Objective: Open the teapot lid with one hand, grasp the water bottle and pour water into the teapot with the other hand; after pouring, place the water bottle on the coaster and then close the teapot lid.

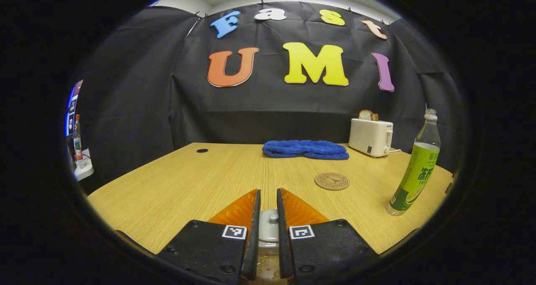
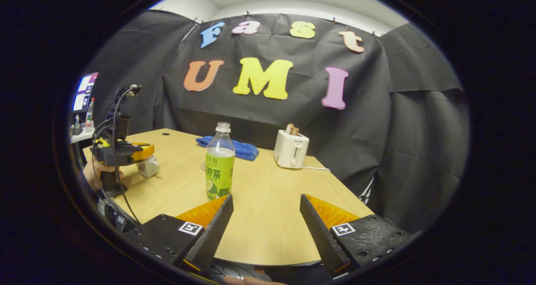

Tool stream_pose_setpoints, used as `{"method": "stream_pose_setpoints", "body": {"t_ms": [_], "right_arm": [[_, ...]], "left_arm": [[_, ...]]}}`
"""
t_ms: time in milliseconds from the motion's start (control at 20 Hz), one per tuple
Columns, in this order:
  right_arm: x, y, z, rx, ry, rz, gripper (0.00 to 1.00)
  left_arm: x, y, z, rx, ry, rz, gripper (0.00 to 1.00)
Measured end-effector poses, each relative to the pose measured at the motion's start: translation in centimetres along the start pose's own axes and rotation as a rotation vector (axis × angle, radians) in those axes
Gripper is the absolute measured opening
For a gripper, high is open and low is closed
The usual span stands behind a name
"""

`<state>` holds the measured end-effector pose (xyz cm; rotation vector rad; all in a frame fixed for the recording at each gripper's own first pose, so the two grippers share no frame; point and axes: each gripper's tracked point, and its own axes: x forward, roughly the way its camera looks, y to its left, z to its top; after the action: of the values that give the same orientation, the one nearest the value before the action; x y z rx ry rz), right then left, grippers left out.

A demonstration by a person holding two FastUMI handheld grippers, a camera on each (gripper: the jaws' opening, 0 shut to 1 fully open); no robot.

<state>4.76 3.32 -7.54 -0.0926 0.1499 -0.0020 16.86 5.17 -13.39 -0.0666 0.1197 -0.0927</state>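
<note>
Black cloth walls close in a pale wooden worktop (image 2: 268,218) that carries one teapot (image 2: 148,166), one water bottle (image 2: 220,163), one round coaster (image 1: 332,181), one folded blue towel (image 1: 305,149) and one white toaster (image 1: 371,136) with a slice of bread in its slot. Off to the side, beyond the worktop, a second, smaller bottle (image 1: 77,138) stands on a white shelf. The water bottle is clear plastic with a green label, upright, uncapped and filled to about the top of the label; it stands near the coaster but apart from it. The teapot is white with a small knobbed lid (image 1: 268,226), which sits on the pot. The left tool (image 1: 268,201) is held level over the teapot by a hand (image 2: 94,174), its fingers narrowed to a slit on either side of the lid knob; whether they press it cannot be told. The right tool (image 2: 265,211) hangs low over the near edge with fingers spread wide, holding nothing, the bottle just beyond its left finger.
</note>
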Motion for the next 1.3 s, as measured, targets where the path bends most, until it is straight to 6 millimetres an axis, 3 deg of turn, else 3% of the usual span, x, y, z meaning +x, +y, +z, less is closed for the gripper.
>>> {"method": "stream_pose_setpoints", "body": {"t_ms": [50, 150, 250, 500, 550, 1000, 1100, 1150, 1300], "right_arm": [[0.1, 0.3, -0.1, 0.0, 0.001, 0.006, 0.96], [0.3, 0.7, -0.3, 0.004, 0.002, 0.017, 0.96], [0.5, 1.2, -0.6, 0.008, 0.002, 0.03, 0.96], [1.3, 3.1, -1.3, 0.023, 0.003, 0.081, 0.98], [1.5, 3.7, -1.4, 0.037, 0.0, 0.102, 0.94], [4.1, 7.0, -0.4, 0.159, -0.038, 0.198, 0.96], [5.1, 7.6, 0.2, 0.162, -0.057, 0.197, 0.97], [6.0, 7.8, 0.3, 0.164, -0.063, 0.194, 0.94], [8.0, 8.8, 1.2, 0.174, -0.078, 0.187, 0.96]], "left_arm": [[0.1, 0.1, 0.0, 0.005, 0.003, 0.003, 0.14], [0.2, 0.0, 0.0, 0.022, 0.014, 0.004, 0.06], [0.0, 0.1, 0.6, 0.002, 0.023, 0.003, 0.05], [-1.7, -0.2, 4.4, -0.038, -0.006, -0.018, 0.04], [-2.2, 0.1, 5.1, -0.044, -0.007, -0.005, 0.04], [-8.9, -2.3, 8.4, -0.044, 0.035, -0.035, 0.04], [-10.3, -3.6, 9.0, -0.054, 0.023, -0.062, 0.04], [-10.9, -3.9, 9.3, -0.037, 0.016, -0.067, 0.04], [-12.6, -4.0, 10.3, -0.009, -0.019, -0.069, 0.04]]}}
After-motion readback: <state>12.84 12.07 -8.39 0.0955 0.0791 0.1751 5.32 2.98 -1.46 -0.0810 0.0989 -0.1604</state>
